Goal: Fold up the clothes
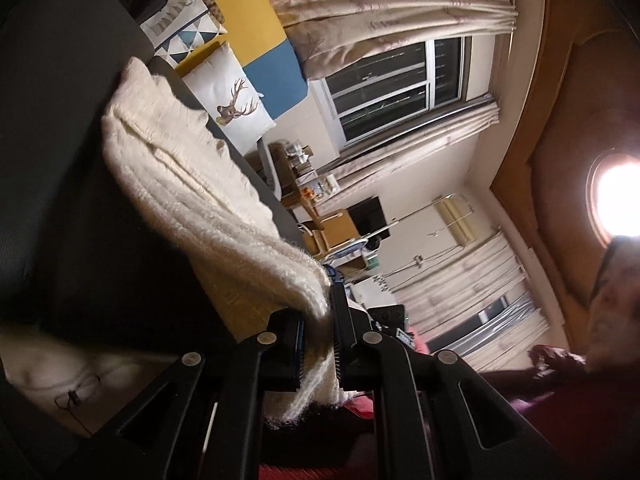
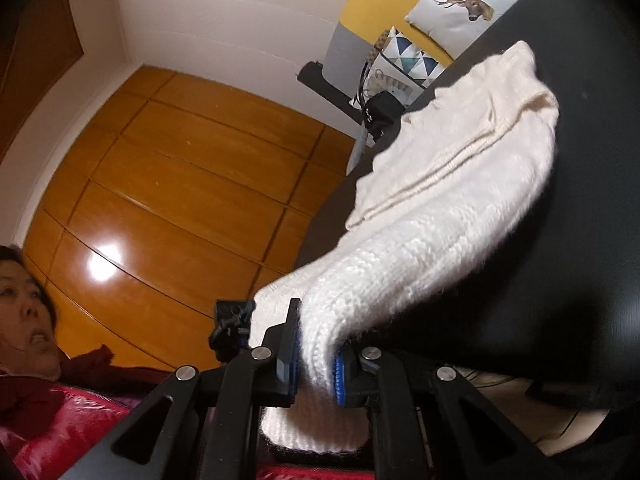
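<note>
A cream knitted sweater [image 1: 188,184] lies stretched over a dark surface [image 1: 60,120], its near edge lifted. My left gripper [image 1: 318,344] is shut on that edge, with the knit pinched between its black, blue-padded fingers and hanging out below them. In the right wrist view the same sweater [image 2: 460,184] runs from the far end of the dark surface [image 2: 592,200] up to my right gripper [image 2: 316,356], which is shut on a thick fold of the knit. The left gripper [image 2: 230,326] shows just beyond, at the sweater's edge.
Cushions, one with a deer print [image 1: 236,100], sit at the far end near a yellow and blue headboard [image 1: 260,40]. Curtains and a window [image 1: 400,84] stand beyond. A person in red [image 2: 52,400] is close behind the grippers. Wooden wardrobe doors [image 2: 180,184] fill the left of the right wrist view.
</note>
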Motion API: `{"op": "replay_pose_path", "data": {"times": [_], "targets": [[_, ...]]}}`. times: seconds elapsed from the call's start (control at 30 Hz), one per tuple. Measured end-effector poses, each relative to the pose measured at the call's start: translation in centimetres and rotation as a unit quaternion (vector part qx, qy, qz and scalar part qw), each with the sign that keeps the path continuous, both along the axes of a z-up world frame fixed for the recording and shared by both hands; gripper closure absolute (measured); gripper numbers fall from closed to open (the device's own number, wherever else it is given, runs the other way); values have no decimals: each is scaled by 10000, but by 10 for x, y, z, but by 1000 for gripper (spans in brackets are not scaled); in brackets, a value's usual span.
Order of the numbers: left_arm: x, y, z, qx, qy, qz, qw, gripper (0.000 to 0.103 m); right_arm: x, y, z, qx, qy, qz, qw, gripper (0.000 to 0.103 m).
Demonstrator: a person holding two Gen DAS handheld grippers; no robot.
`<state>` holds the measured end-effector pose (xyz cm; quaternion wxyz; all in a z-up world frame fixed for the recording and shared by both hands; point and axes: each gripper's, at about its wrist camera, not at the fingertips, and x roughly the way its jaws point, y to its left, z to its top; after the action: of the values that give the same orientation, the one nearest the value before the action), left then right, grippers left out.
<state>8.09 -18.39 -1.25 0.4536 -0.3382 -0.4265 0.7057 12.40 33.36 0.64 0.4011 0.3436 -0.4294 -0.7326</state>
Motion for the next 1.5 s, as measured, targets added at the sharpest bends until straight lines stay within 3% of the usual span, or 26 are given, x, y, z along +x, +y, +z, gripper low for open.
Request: {"op": "replay_pose_path", "data": {"times": [0.13,0.27,0.47,0.57,0.7,0.83,0.97,1.07,1.2,1.3,1.47,1.5], "targets": [[20,-5,9,299,-25,43,9995,94,20,5,11,-313,104,-202,9993,92],[2,2,20,488,117,18,9987,94,12,16,18,-433,235,-371,9981,92],[-63,2,20,930,134,180,9954,94,-56,30,20,-843,285,-737,9933,92],[-102,-1,14,841,-8,354,9958,94,-102,38,16,-907,162,-881,9918,92],[-165,-4,-9,614,-430,691,9948,94,-165,46,-4,-831,-266,-1100,9901,92],[-204,-6,-47,323,-1013,848,9907,94,-208,51,-46,-790,-1033,-1389,9817,92],[-224,-9,-85,431,-1736,1026,9785,94,-231,50,-85,-909,-1744,-1515,9687,92],[-236,-10,-99,535,-2060,1089,9710,94,-239,51,-89,-802,-2007,-1525,9644,92],[-263,-7,-105,473,-2366,1210,9629,93,-253,64,-99,-1229,-2531,-1984,9389,82],[-280,-4,-112,627,-2625,1445,9520,89,-270,70,-104,-1521,-2594,-2253,9267,80],[-292,-4,-109,732,-2610,1593,9493,82,-287,73,-96,-1542,-2330,-2269,9330,75],[-292,-8,-109,776,-2589,1665,9483,76,-288,76,-95,-1538,-2255,-2300,9341,75]]}}
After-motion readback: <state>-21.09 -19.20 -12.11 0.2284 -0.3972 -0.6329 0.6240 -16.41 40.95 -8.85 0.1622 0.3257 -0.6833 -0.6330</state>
